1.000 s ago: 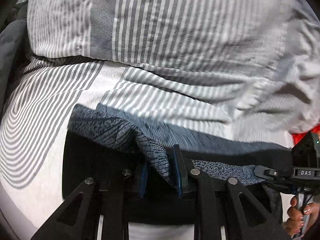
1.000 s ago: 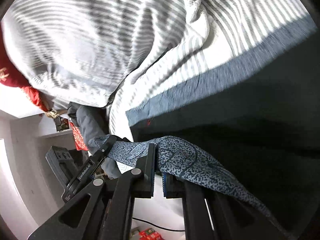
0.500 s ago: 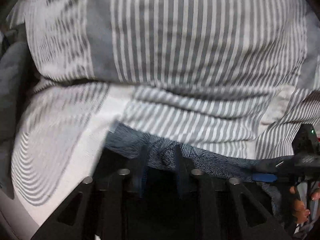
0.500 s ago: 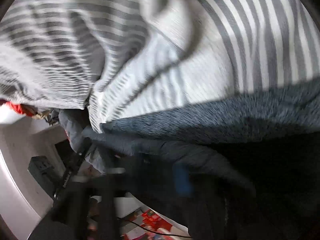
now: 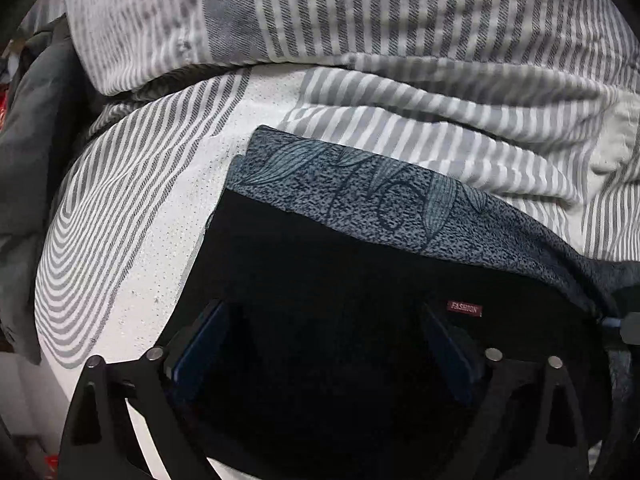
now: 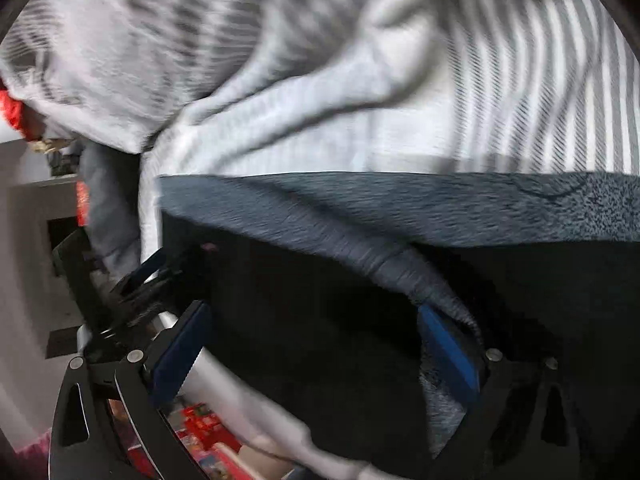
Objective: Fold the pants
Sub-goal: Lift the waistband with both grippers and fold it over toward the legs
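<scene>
Left hand-held gripper (image 5: 326,344): jaws spread wide, nothing clamped, hovering over the black pants (image 5: 320,280) with the blue pads clear of the cloth. Pants lie folded on the striped bedsheet (image 5: 132,216); grey leaf-print lining (image 5: 360,196) shows along the far edge, red "FASHION" tag (image 5: 464,308) near the right finger. Right hand-held gripper (image 6: 316,344): also wide, over the same pants (image 6: 320,320); grey fabric drapes against its right pad (image 6: 448,344), not pinched. That view is motion-blurred.
</scene>
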{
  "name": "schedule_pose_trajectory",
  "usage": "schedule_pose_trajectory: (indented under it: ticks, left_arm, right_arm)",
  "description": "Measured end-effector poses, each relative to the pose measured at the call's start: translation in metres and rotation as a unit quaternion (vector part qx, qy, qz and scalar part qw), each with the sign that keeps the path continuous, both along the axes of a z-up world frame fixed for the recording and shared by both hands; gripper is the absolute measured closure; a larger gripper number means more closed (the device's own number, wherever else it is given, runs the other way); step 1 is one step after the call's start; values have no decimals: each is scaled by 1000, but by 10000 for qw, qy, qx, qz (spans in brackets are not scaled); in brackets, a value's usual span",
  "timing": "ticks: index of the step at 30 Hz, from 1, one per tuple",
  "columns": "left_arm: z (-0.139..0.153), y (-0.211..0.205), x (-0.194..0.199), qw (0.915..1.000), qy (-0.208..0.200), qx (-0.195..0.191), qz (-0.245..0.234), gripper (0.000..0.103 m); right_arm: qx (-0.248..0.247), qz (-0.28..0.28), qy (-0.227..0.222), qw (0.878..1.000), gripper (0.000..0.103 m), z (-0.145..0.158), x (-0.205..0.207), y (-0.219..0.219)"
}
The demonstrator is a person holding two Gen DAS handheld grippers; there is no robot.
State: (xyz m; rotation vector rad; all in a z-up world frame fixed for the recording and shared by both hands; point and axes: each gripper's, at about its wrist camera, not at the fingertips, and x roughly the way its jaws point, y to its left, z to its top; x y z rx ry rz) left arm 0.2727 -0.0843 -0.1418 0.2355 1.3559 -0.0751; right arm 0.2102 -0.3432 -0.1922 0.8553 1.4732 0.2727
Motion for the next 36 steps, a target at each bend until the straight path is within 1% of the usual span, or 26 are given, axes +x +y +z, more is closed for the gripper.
schedule_pose_trajectory:
  ticks: [2, 4, 6, 9, 10, 12, 14, 15, 17, 18, 19, 20, 21, 22, 23, 24, 25, 26, 27, 28, 29, 31, 32, 34, 36]
  left_arm:
    - [3, -5, -1, 9998, -23, 159, -75, 5]
    - [11, -13, -2, 9993, 17, 317, -187, 5]
    - [23, -22, -9, 9990, -54, 294, -324, 5]
    - [46, -40, -30, 9978, -161, 75, -634, 5]
    - [52, -50, -40, 9968, -160, -4, -782, 5]
    - [61, -70, -62, 9938, -114, -163, -1091, 5]
    - [67, -94, -87, 9884, -40, -368, -1473, 5]
    - [71, -105, -101, 9852, -7, -495, -1641, 5]
    - [74, -126, -131, 9758, 121, -871, -2001, 5]
    - [75, -138, -149, 9692, 231, -1069, -2206, 5]
    - [76, -146, -161, 9643, 321, -1173, -2351, 5]
    - [76, -155, -177, 9587, 421, -1264, -2511, 5]
    - [76, -162, -191, 9535, 503, -1353, -2647, 5]
    - [76, -169, -209, 9465, 603, -1504, -2792, 5]
    - [75, -174, -221, 9415, 683, -1611, -2880, 5]
    - [74, -178, -230, 9377, 761, -1682, -2942, 5]
    - [72, -182, -239, 9343, 866, -1750, -2981, 5]
    - [68, -184, -246, 9322, 977, -1820, -2974, 5]
    - [63, -187, -252, 9311, 1104, -1893, -2916, 5]
    - [58, -189, -254, 9306, 1205, -1947, -2856, 5]
    - [54, -191, -257, 9304, 1299, -1984, -2794, 5]
    - [47, -197, -259, 9311, 1391, -2042, -2683, 5]
    - [46, -200, -261, 9316, 1390, -2056, -2654, 5]
    - [41, -205, -264, 9318, 1421, -2068, -2624, 5]
    - [33, -210, -266, 9328, 1443, -2020, -2614, 5]
  right_arm:
    - [74, -136, -63, 9999, 2, 5, 2, -4]
    - [-44, -68, -256, 9996, 2, 22, 3, -2]
    - [-177, 31, -448, 9988, 2, 40, -3, -9]
    - [-506, -53, -622, 9968, 2, 63, -27, -26]
    - [-729, -165, -646, 9951, 2, 73, -44, -33]
    - [-1062, -383, -614, 9917, 2, 83, -74, -46]
    - [-1458, -718, -486, 9855, 2, 95, -119, -59]
    - [-1593, -850, -421, 9827, 2, 97, -138, -64]
    - [-1981, -1197, -246, 9725, 2, 106, -190, -72]
    - [-2155, -1342, -175, 9671, 2, 109, -215, -75]
    - [-2416, -1502, -60, 9587, 2, 113, -246, -74]
    - [-2607, -1578, 15, 9524, 2, 115, -268, -73]
    - [-2885, -1611, 101, 9438, 2, 117, -293, -66]
    - [-3124, -1571, 182, 9367, 2, 120, -312, -62]
    - [-3358, -1516, 260, 9293, 2, 120, -326, -55]
    - [-3628, -1459, 343, 9197, 2, 120, -345, -50]
    - [-3968, -1395, 427, 9062, 2, 119, -362, -40]
    - [-4214, -1317, 484, 8960, 2, 117, -375, -35]
    - [-4536, -1164, 562, 8818, 2, 112, -386, -25]
    - [-4752, -1023, 590, 8719, 2, 108, -398, -24]
    - [-4968, -872, 603, 8614, 2, 102, -400, -13]
    - [-5460, -471, 667, 8338, 2, 89, -407, 2]
    - [-5683, -264, 629, 8200, 2, 82, -410, 9]
    - [-6020, 112, 452, 7971, 2, 72, -417, 16]
    - [-6270, 353, 277, 7777, 2, 63, -419, 21]
